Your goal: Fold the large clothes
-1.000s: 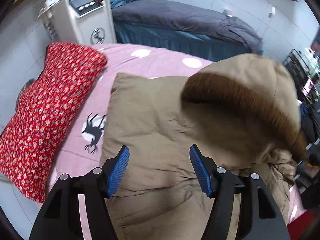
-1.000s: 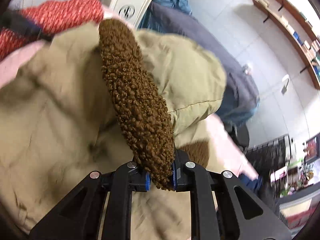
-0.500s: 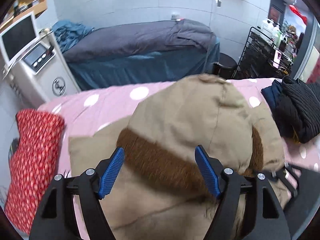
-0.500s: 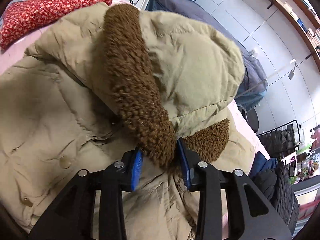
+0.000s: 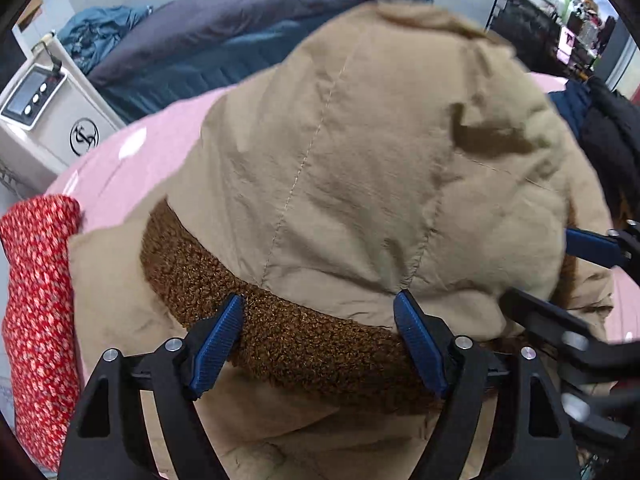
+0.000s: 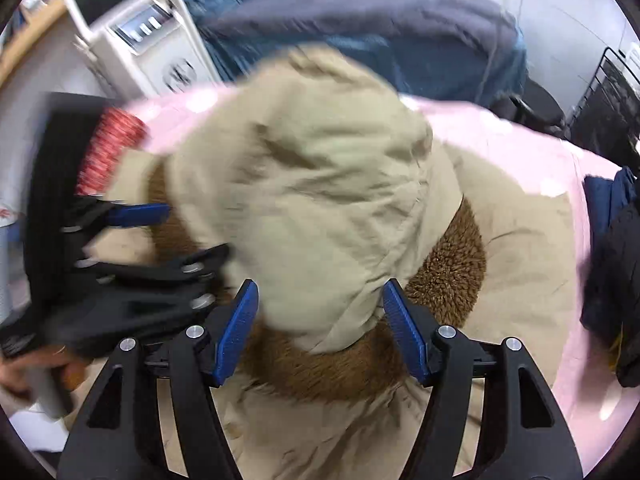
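Observation:
A beige padded coat [image 5: 120, 312] lies on the pink bed, its hood [image 5: 360, 160] folded down over the body. The hood's brown fleece trim [image 5: 288, 340] runs across the lower part of the left wrist view. My left gripper [image 5: 320, 312] hovers over the trim, jaws opening, pads clear of the fleece on both sides. My right gripper [image 6: 320, 290] is also opening, with the hood [image 6: 312, 200] bulging between its pads but not pressed. Each gripper shows in the other's view: the right gripper [image 5: 560, 276] at the right edge, the left gripper [image 6: 176, 236] at the left.
A red floral cushion [image 5: 36, 320] lies at the left edge of the pink spotted sheet [image 5: 132, 160]. A white machine [image 5: 48, 120] stands behind it. Dark folded clothes [image 5: 608, 140] sit on the right. A grey-covered bed [image 5: 240, 28] and a black rack [image 5: 540, 12] stand behind.
The right gripper let go of the fleece trim and spread its jaws; the hood dropped onto the coat. The left gripper swung over to the hood, came lower and opened wider.

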`<action>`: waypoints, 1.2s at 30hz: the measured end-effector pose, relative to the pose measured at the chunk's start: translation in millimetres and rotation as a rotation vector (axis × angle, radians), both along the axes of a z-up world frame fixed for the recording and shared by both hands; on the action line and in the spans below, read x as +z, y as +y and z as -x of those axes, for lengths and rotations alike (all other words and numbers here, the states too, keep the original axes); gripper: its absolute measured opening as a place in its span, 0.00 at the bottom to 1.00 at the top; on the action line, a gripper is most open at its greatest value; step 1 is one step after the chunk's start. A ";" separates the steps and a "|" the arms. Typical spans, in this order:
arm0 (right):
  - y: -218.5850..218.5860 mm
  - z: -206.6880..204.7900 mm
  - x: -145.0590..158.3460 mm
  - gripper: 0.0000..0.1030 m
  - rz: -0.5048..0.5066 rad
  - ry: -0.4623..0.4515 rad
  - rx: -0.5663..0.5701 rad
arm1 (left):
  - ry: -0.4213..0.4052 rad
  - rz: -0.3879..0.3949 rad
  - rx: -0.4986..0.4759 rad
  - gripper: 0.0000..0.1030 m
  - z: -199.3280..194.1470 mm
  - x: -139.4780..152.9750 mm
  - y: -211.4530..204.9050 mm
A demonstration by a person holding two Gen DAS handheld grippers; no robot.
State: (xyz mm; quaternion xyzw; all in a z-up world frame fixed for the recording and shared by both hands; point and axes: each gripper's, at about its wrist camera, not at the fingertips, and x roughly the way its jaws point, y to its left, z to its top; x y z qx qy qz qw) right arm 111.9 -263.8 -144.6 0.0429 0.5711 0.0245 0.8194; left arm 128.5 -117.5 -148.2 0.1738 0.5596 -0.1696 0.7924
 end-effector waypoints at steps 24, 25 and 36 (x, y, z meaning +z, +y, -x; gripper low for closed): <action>0.0 -23.8 -85.9 0.82 -0.081 0.144 0.086 | -0.095 -0.083 -0.211 0.82 16.3 -55.6 2.7; -2.1 -18.4 -85.3 0.83 -0.081 0.139 0.084 | -0.096 -0.083 -0.213 0.82 15.2 -54.3 1.9; -13.1 32.3 -30.2 0.84 -0.080 0.050 -0.050 | -0.175 -0.082 -0.183 0.90 51.5 -16.4 -0.3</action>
